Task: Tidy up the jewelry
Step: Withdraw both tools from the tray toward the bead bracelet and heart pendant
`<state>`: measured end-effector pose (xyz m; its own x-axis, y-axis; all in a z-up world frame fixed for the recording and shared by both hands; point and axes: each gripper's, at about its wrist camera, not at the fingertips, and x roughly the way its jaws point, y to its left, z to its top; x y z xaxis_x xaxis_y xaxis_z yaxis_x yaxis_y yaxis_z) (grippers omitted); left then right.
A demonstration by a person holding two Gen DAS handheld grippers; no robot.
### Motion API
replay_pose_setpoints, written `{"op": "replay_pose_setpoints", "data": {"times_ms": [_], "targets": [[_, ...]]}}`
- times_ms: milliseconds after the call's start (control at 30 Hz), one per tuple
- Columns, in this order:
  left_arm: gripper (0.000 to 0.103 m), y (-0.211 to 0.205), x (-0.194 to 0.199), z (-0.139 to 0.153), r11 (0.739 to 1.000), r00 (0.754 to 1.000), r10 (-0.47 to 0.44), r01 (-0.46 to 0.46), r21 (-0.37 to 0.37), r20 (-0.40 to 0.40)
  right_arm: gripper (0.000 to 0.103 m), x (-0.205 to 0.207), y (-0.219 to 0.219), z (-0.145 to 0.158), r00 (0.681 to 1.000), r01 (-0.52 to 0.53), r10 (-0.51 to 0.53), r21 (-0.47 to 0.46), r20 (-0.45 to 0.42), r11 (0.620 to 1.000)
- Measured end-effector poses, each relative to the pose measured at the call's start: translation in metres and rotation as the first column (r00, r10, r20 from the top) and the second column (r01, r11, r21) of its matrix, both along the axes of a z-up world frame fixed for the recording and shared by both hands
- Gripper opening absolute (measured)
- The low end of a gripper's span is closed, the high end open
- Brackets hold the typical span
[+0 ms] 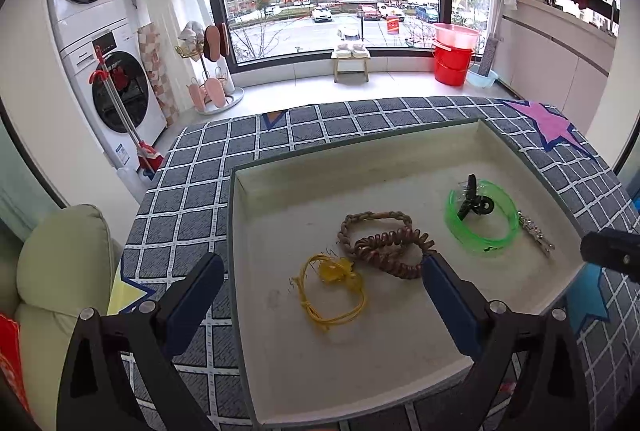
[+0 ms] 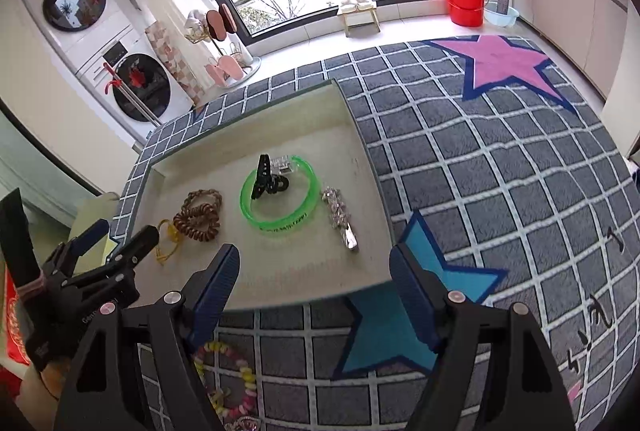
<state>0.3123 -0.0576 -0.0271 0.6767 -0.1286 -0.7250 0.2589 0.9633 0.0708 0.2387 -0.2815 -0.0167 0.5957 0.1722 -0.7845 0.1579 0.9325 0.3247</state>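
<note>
Tray (image 1: 240,231): shallow, cream inside, on a grey checked cloth (image 2: 500,171) with coloured stars.
Left claw (image 1: 322,283): spread wide, nothing pinched; its 2 blue pads hang over the near part of the tray.
Yellow cord bracelet (image 1: 332,291): flat on the tray floor, between the left claw's pads and clear of both.
Brown coil hair tie (image 1: 394,253): just beyond the yellow cord bracelet, its near end close to the left claw's right pad; whether they touch I cannot tell.
Braided brown band (image 1: 374,225): looped against the brown coil hair tie on its far side.
Green bangle (image 2: 280,197): further right in the tray, well apart from the left claw, with a black hair clip (image 2: 266,179) lying inside and across it.
Silver clip (image 2: 340,223): just beside the green bangle, near the tray's right wall.
Right claw (image 2: 314,287): spread, nothing between its pads; it hangs over the tray's near edge, with the silver clip just ahead.
Bead bracelet (image 2: 236,383): pink, yellow and white, on the cloth outside the tray, under the right claw's left finger.
</note>
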Motion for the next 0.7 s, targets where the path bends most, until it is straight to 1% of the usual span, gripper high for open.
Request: {"op": "replay_pose_setpoints", "data": {"times_ms": [100,167,200,267,300,500,600,700], "targets": [[0.103,-0.001,-0.006,0.004,1.000,1.000,-0.004,0.004,0.017,0.005,0.080,-0.006,0.001,-0.001,1.000,-0.008,0.008,0.010,-0.006,1.000],[0.103,0.000,-0.013,0.009,1.000,1.000,-0.011,0.011,0.009,0.010,0.082,-0.010,0.002,-0.001,1.000,-0.014,0.014,0.014,-0.005,1.000],[0.103,0.001,-0.015,0.011,1.000,1.000,-0.013,0.013,0.003,0.011,0.084,-0.012,0.002,-0.001,1.000,-0.014,0.014,0.016,-0.003,1.000],[0.103,0.003,-0.022,0.016,1.000,1.000,-0.020,0.020,-0.011,0.011,0.094,-0.018,0.002,0.000,1.000,-0.013,0.013,0.020,0.006,1.000],[0.103,0.004,-0.026,0.018,1.000,1.000,-0.024,0.024,-0.018,0.010,0.103,-0.020,0.002,0.000,1.000,-0.014,0.014,0.024,0.009,1.000],[0.103,0.010,-0.048,0.022,0.997,0.998,-0.056,0.055,-0.046,-0.012,0.103,-0.043,0.003,0.013,0.997,-0.009,0.008,0.020,0.074,1.000],[0.103,0.010,-0.063,0.021,0.997,0.998,-0.065,0.064,-0.038,-0.018,0.103,-0.052,0.002,0.017,0.998,-0.015,0.013,0.030,0.066,0.999],[0.103,0.014,-0.075,0.019,0.996,0.998,-0.059,0.057,-0.064,-0.037,0.103,-0.061,0.001,0.020,0.999,-0.009,0.008,0.019,0.050,1.000]]}}
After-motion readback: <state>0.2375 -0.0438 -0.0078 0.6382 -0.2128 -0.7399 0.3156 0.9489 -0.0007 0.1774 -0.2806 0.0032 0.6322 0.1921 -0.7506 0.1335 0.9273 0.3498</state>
